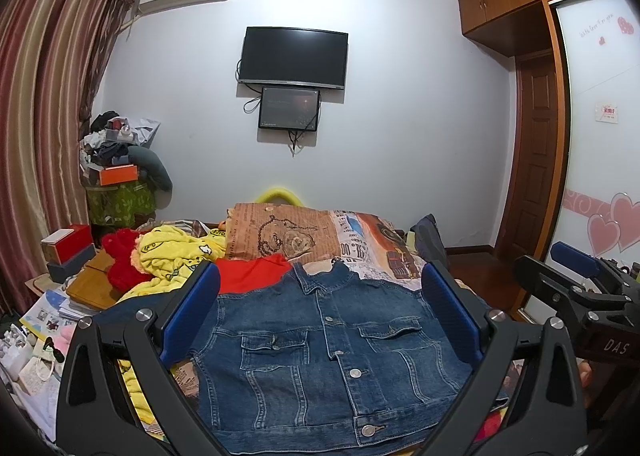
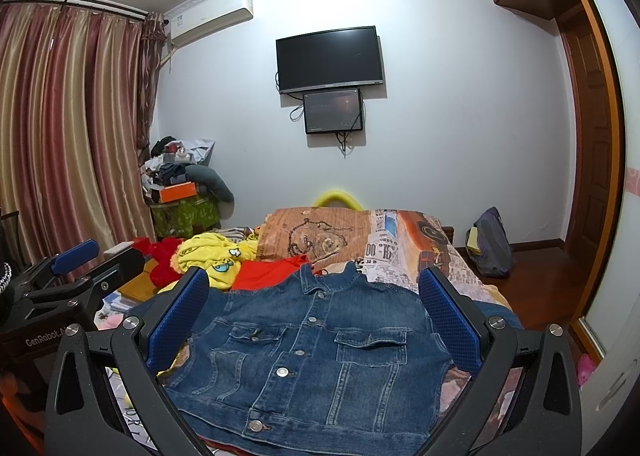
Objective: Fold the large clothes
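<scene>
The denim jacket (image 1: 328, 352) is lying buttoned and flat on the bed (image 1: 384, 248), sleeves seemingly tucked under, while both the left tongs (image 1: 320, 312) and right tongs (image 2: 314, 314) are being held spread wide above it, gripping nothing.

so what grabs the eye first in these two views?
The denim jacket, spread front-up and buttoned on the bed, fills the foreground between the open blue fingers of the left hand-held gripper; the right hand-held gripper frames it too, also open. Behind it lie a yellow garment and, on the wall, a dark TV.
</scene>
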`<control>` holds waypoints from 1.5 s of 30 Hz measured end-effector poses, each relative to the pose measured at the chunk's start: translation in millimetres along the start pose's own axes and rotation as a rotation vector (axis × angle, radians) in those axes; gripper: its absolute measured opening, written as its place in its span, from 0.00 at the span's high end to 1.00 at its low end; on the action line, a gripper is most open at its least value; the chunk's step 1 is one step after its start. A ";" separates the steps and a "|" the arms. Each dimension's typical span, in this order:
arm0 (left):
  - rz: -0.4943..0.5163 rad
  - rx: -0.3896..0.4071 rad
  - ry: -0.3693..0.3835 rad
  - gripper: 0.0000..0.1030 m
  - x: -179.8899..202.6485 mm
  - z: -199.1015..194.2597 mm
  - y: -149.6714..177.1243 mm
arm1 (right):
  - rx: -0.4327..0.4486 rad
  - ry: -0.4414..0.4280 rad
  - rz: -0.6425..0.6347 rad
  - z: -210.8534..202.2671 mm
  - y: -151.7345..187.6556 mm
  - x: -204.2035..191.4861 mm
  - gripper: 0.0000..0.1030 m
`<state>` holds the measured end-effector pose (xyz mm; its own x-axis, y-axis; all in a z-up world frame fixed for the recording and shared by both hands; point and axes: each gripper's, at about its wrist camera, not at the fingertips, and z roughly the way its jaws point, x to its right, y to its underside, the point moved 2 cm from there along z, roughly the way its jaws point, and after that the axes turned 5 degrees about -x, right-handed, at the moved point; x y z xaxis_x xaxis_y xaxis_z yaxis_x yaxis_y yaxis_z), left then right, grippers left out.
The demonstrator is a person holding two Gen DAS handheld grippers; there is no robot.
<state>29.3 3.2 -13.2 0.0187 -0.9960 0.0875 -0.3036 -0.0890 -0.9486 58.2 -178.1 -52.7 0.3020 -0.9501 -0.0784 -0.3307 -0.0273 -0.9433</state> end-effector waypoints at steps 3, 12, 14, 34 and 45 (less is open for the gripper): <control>0.000 0.000 0.000 0.02 -0.2 -0.1 -0.2 | -0.002 -0.001 0.003 0.4 0.0 2.1 0.00; -0.001 -0.010 0.011 0.02 0.5 3.9 1.8 | -0.012 0.000 0.007 5.9 -0.6 4.8 0.00; 0.001 -0.014 0.013 0.02 0.8 6.8 2.2 | -0.017 0.003 0.007 7.7 -1.4 5.0 0.00; -0.060 -0.162 -0.080 0.02 -45.2 94.2 7.3 | -0.179 0.007 0.015 86.1 8.6 18.3 0.00; -0.106 -0.237 -0.233 0.02 -137.1 158.2 0.5 | -0.292 0.007 -0.033 168.2 0.7 33.9 0.00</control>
<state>177.3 138.3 -73.7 0.2706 -0.9590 0.0841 -0.5002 -0.2147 -0.8389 218.6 -158.1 -110.3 0.3111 -0.9493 -0.0461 -0.5648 -0.1457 -0.8123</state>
